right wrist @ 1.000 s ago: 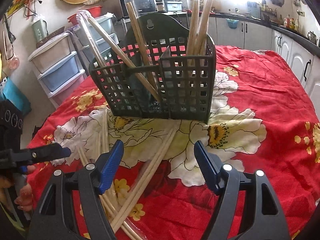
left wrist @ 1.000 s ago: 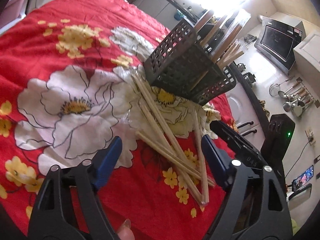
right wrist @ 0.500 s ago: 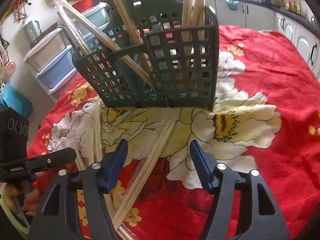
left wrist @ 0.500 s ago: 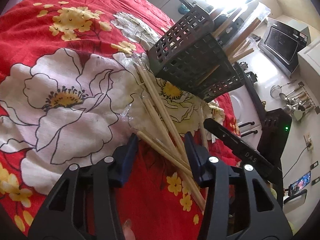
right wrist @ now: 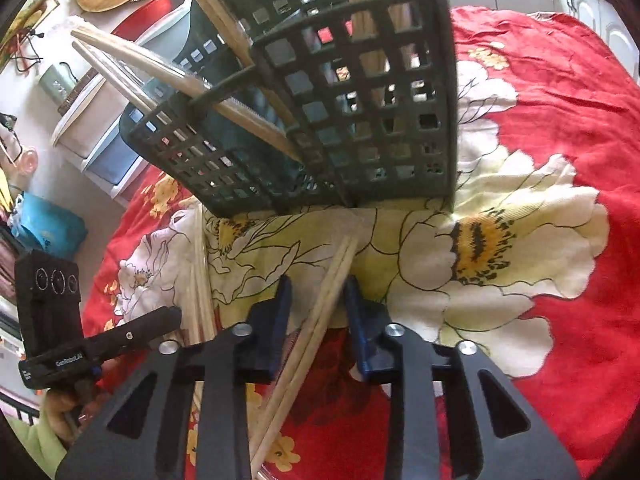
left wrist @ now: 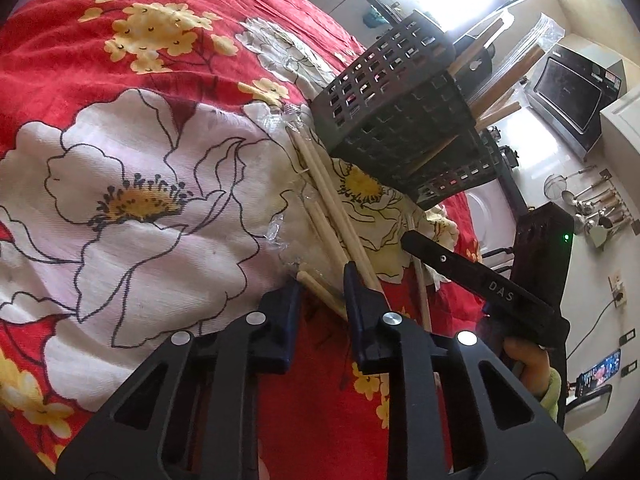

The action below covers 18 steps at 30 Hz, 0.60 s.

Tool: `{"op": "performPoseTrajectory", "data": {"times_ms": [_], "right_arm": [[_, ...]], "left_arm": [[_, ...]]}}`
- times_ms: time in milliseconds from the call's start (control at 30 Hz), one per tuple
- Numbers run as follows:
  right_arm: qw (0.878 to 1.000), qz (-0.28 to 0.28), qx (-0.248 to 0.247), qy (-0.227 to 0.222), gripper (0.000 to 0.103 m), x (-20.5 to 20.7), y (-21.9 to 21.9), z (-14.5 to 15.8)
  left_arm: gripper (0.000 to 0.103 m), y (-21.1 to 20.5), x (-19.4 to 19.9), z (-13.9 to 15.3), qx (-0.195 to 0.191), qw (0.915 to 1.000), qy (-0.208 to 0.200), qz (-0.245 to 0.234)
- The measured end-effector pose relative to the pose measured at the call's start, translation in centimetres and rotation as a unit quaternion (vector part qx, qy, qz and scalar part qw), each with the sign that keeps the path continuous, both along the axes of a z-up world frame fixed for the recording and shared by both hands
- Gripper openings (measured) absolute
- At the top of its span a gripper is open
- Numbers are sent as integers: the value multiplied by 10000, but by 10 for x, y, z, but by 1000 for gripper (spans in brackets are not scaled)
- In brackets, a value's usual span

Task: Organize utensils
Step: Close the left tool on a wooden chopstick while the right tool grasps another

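Observation:
A dark green lattice utensil basket (right wrist: 360,120) stands on the red flowered tablecloth, with several wooden chopsticks upright in it; it also shows in the left wrist view (left wrist: 400,120). Loose wooden chopsticks (left wrist: 332,208) lie on the cloth in front of it. My left gripper (left wrist: 320,284) is low on the cloth, its jaws narrowed around the end of one chopstick (left wrist: 320,288), a gap still showing. My right gripper (right wrist: 316,292) straddles a pair of chopsticks (right wrist: 320,312), jaws narrowed but not touching them.
The table (left wrist: 120,60) carries a red cloth with white and yellow flowers. Clear plastic wrap (left wrist: 280,236) lies among the chopsticks. Plastic storage drawers (right wrist: 112,152) stand beyond the table's far edge. A microwave (left wrist: 572,88) and hanging ladles (left wrist: 592,204) are off to the right.
Both grippers have dropped toward the cloth and moved forward over the loose chopsticks. Both pairs of jaws have narrowed from wide open to a small gap around chopsticks.

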State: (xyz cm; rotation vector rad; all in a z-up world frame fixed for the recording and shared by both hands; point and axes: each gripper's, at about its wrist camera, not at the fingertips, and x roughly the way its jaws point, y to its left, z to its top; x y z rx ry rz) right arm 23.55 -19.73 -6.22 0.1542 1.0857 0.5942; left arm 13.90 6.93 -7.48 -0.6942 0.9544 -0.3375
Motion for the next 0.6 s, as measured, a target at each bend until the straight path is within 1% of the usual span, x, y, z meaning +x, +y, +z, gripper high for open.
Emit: {"op": "performPoseTrajectory", "data": {"times_ms": [133, 200, 233, 367, 600], "right_arm": [[10000, -77, 53, 30, 17, 3, -3, -2], [9999, -114, 85, 53, 12, 4, -5, -3], [9998, -142, 93, 62, 11, 4, -7, -3], [9997, -195, 134, 36, 10, 4, -11, 0], [9994, -194, 154, -223, 10, -4, -13, 13]], "left_arm": [[14, 3, 0, 0, 16, 10000, -11, -13], [14, 1, 0, 0, 28, 10000, -22, -22], [14, 1, 0, 1, 31, 10000, -24, -23], [13, 1, 0, 2, -1, 10000, -20, -10], [11, 4, -6, 11, 30, 9999, -164, 37]]}}
